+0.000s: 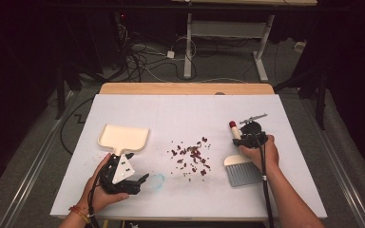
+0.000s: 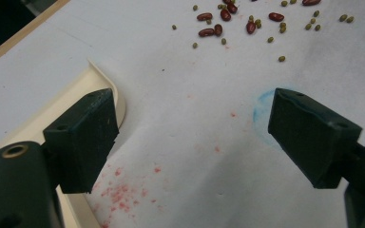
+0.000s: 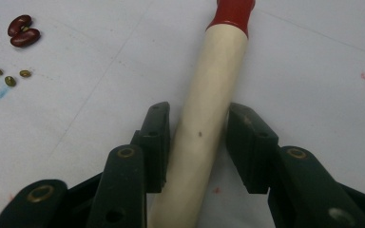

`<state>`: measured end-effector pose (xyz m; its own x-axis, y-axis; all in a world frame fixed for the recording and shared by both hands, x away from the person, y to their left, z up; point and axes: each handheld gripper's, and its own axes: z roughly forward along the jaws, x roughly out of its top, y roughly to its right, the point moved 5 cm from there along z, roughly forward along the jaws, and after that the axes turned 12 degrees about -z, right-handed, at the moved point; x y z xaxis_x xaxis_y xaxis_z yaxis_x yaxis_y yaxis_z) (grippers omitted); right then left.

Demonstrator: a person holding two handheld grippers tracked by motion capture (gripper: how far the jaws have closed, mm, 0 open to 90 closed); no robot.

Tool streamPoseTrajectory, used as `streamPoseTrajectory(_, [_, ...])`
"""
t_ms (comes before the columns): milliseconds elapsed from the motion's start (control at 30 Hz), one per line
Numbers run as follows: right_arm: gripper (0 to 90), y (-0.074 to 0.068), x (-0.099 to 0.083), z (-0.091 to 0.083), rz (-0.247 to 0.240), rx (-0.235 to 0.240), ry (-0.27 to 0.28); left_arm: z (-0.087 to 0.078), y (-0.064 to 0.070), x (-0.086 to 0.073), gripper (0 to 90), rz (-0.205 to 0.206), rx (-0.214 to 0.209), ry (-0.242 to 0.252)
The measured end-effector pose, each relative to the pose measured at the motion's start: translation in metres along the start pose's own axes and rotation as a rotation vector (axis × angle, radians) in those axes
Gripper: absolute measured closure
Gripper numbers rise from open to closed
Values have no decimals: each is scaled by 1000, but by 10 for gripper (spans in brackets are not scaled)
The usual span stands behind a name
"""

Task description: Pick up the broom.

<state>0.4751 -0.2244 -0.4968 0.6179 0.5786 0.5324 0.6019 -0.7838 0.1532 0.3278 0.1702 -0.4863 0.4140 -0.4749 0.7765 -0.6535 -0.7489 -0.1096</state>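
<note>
The brush (image 1: 240,161) is what's in hand here. Its cream wooden handle (image 3: 209,109) with the red tip (image 3: 233,12) runs straight up between the right gripper's (image 3: 197,135) jaws, which have closed in around it; one jaw looks pressed against the wood, the other sits right at it with maybe a sliver of gap, hard to say. From the high view the grey bristle head (image 1: 243,172) lies on the table behind that gripper, on the person's side, under the right hand (image 1: 261,152), and the red tip pokes out beyond the jaws.

Off to that gripper's left is the spill — red kidney beans and small green beans (image 1: 192,156) scattered over the white table cover (image 1: 180,109).

The left gripper (image 2: 190,137) is wide open and holds nothing, just bare table between the jaws, with a faint blue ring mark (image 2: 261,111) by one jaw and pink smudges (image 2: 121,192) near the other. The cream dustpan (image 1: 122,137) sits just beside its left jaw, the curved rim (image 2: 107,83) right behind that jaw — apart from it as far as I can tell. The beans lie ahead of this gripper, well apart from it.
</note>
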Motion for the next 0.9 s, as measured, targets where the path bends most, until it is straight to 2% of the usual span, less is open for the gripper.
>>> streamPoseTrajectory(100, [638, 0, 0, 0, -1, -3, 2, 0, 0, 0, 166, 0, 0, -3])
streamPoseTrajectory(233, [705, -1, 2, 1, -8, -3, 7, 1, 0, 0, 165, 1, -1, -5])
streamPoseTrajectory(333, [705, -2, 3, 1, -25, -12, 2, 0, 0, 0, 166, 1, 1, -4])
streamPoseTrajectory(500, [706, -1, 2, 0, -23, 0, 24, -1, -1, -1, 165, -5, 6, -3])
streamPoseTrajectory(567, [706, 0, 1, -5, -15, 1, 68, -1, -1, 0, 165, -8, 8, 0])
streamPoseTrajectory(700, [707, 3, -3, -26, 12, 29, 194, -1, 0, 0, 165, -14, 8, 2])
streamPoseTrajectory(800, [710, 0, -5, -48, -12, 33, 293, -3, 2, 2, 165, -13, 0, 5])
streamPoseTrajectory(900, [710, -4, -9, -70, -28, 29, 388, -5, 5, 6, 165, -33, -16, 19])
